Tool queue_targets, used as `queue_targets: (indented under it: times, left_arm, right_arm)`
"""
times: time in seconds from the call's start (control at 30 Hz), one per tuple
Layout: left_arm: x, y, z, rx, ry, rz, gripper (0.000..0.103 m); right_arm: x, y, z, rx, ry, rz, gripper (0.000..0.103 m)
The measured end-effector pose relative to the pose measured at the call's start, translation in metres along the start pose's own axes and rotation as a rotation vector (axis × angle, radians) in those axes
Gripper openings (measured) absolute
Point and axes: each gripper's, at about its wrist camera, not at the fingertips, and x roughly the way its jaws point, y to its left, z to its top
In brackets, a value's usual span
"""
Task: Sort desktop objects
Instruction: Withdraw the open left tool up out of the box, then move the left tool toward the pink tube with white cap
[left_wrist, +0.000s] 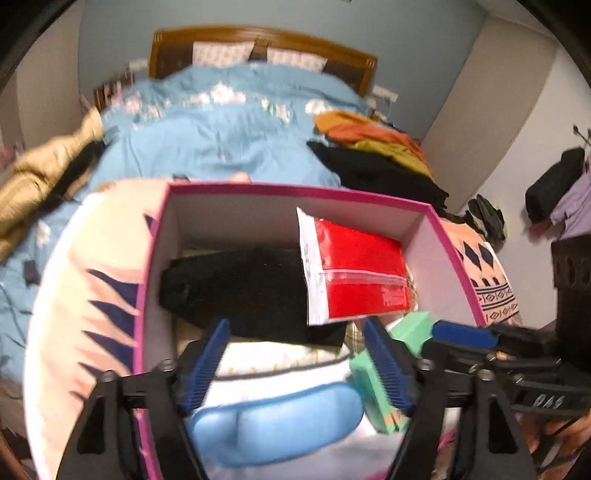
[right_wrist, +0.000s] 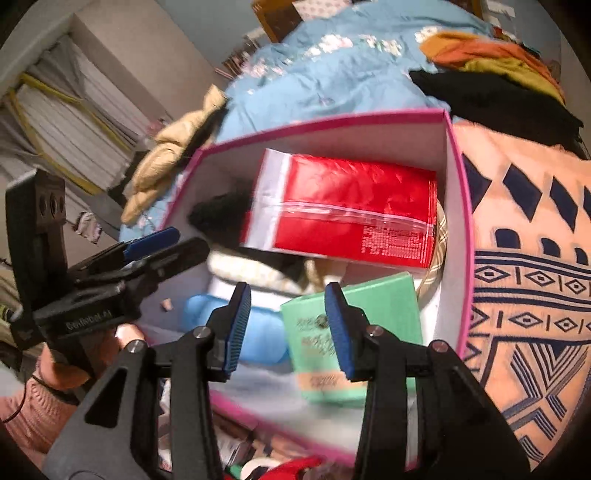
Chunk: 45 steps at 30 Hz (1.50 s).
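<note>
A pink-rimmed storage box (left_wrist: 258, 192) (right_wrist: 460, 177) stands on a patterned cloth on the bed. Inside lie a red zip bag (left_wrist: 364, 273) (right_wrist: 354, 210), a black fabric item (left_wrist: 243, 291) (right_wrist: 218, 214), a green box (left_wrist: 369, 384) (right_wrist: 373, 325) and a light blue case (left_wrist: 280, 424) (right_wrist: 258, 336). My left gripper (left_wrist: 295, 362) hangs open over the near end of the box, nothing between its fingers. My right gripper (right_wrist: 290, 328) is open too, poised above the green box and blue case. The left gripper (right_wrist: 162, 251) also shows at the left of the right wrist view, the right gripper (left_wrist: 465, 332) at the right of the left wrist view.
A blue floral quilt (left_wrist: 221, 136) covers the bed behind the box. Orange and black clothes (left_wrist: 376, 151) are piled at the back right. A tan padded jacket (right_wrist: 173, 147) lies left of the box. Loose items (right_wrist: 277, 465) sit just before the box's near wall.
</note>
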Motion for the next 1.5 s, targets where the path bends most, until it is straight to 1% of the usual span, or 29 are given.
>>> queue_targets:
  times: [0.03, 0.07, 0.1, 0.33, 0.5, 0.67, 0.83, 1.0, 1.07, 1.13, 1.27, 1.4, 1.5]
  left_arm:
    - [-0.011, -0.004, -0.004, 0.014, -0.027, 0.008, 0.083]
    - [-0.020, -0.007, -0.008, 0.019, -0.041, 0.015, 0.085]
    - [-0.027, -0.009, -0.012, 0.022, -0.051, 0.023, 0.086]
    - [-0.064, -0.022, -0.038, 0.045, -0.093, 0.066, 0.087]
    - [-0.086, -0.029, -0.051, 0.054, -0.104, 0.085, 0.087]
    - [-0.110, -0.032, -0.060, 0.056, -0.130, 0.092, 0.087]
    - [-0.133, -0.028, -0.073, 0.048, -0.148, 0.088, 0.087]
    - [-0.153, -0.013, -0.093, 0.026, -0.147, 0.094, 0.087]
    - [-0.158, -0.005, -0.102, 0.016, -0.140, 0.099, 0.087]
    - [-0.160, 0.006, -0.115, 0.004, -0.118, 0.125, 0.087]
    - [-0.157, 0.028, -0.136, -0.038, -0.069, 0.149, 0.087]
    - [-0.147, 0.048, -0.153, -0.085, -0.012, 0.146, 0.087]
    - [-0.135, 0.055, -0.159, -0.101, 0.023, 0.136, 0.087]
  right_arm:
    - [-0.007, 0.003, -0.003, -0.006, -0.013, 0.013, 0.049]
    - [-0.015, 0.007, -0.007, -0.014, -0.025, 0.024, 0.053]
    - [-0.022, 0.010, -0.012, -0.023, -0.036, 0.032, 0.054]
    - [-0.049, 0.035, -0.038, -0.054, -0.081, 0.059, 0.056]
    - [-0.066, 0.043, -0.055, -0.054, -0.100, 0.077, 0.059]
    - [-0.092, 0.049, -0.069, -0.048, -0.146, 0.094, 0.061]
    - [-0.120, 0.058, -0.082, -0.062, -0.187, 0.106, 0.061]
    - [-0.140, 0.067, -0.100, -0.082, -0.209, 0.114, 0.063]
    - [-0.142, 0.068, -0.108, -0.081, -0.204, 0.118, 0.063]
    - [-0.141, 0.068, -0.115, -0.074, -0.192, 0.118, 0.063]
    - [-0.132, 0.062, -0.130, -0.043, -0.155, 0.127, 0.063]
    - [-0.111, 0.054, -0.143, -0.002, -0.096, 0.125, 0.063]
    - [-0.085, 0.048, -0.151, 0.033, -0.032, 0.121, 0.063]
